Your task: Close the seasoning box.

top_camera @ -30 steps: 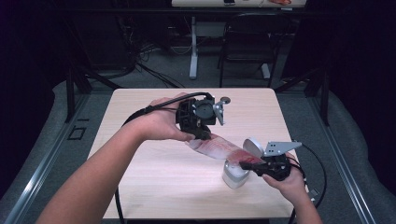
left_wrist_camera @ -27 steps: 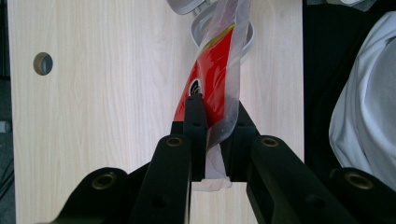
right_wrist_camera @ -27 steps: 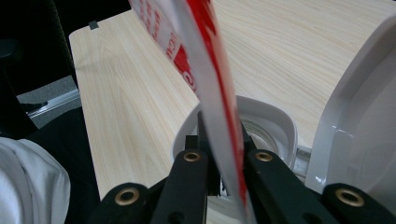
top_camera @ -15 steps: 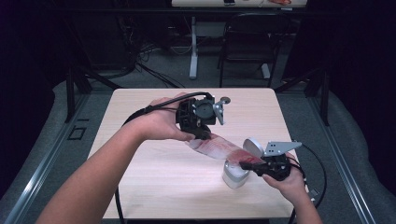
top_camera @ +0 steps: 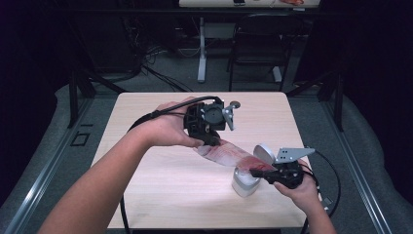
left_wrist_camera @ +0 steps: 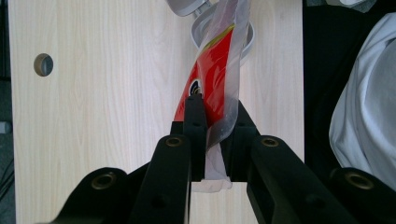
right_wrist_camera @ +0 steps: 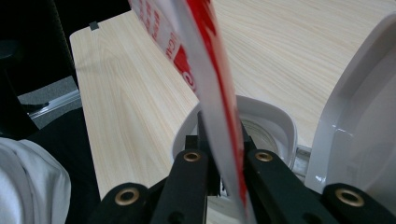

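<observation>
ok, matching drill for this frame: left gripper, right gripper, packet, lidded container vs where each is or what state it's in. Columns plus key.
Things:
1. left gripper
2. right gripper
3. red and clear packet
4. white container

States:
A. lid flipped open, standing on the table
B. shut on the packet's end over the container
C. stretched between both grippers
D. shut on the packet's far end, mid-table

Pairs: 1-D, 2-B, 3-C, 4-A

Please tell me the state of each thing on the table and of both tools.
Packet: held at both ends, stretched above the table.
Container: upright, hinged lid open.
Left tool: shut on the packet.
Right tool: shut on the packet, above the container's mouth.
</observation>
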Demonstrator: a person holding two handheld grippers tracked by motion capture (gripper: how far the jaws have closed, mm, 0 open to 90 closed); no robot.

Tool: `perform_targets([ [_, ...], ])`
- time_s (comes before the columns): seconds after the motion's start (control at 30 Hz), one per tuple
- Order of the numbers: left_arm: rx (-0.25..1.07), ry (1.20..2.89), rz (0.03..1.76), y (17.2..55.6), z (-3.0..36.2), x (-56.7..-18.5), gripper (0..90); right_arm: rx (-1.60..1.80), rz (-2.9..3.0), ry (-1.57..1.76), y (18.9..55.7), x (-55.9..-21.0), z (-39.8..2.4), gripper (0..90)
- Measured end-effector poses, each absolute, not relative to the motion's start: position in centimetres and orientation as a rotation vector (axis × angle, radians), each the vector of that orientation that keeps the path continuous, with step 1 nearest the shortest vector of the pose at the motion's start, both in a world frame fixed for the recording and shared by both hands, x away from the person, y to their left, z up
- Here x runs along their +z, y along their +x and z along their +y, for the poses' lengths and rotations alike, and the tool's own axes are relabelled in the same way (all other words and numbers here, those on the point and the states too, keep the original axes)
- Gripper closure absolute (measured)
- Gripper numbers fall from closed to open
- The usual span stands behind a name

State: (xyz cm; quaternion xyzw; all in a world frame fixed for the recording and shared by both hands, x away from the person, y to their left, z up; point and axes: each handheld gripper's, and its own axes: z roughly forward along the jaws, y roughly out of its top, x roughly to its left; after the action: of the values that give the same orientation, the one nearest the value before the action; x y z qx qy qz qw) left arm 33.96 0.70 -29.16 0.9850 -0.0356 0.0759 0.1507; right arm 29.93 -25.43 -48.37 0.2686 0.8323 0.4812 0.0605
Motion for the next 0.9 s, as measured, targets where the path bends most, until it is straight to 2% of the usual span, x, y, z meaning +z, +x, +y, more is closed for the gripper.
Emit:
perform_targets([
  [0.9,0.226,2.834,-0.119,33.88,0.19,-29.03,82.0,1.452,2.516,0.824,30.00,-48.49,-25.62,89.3],
])
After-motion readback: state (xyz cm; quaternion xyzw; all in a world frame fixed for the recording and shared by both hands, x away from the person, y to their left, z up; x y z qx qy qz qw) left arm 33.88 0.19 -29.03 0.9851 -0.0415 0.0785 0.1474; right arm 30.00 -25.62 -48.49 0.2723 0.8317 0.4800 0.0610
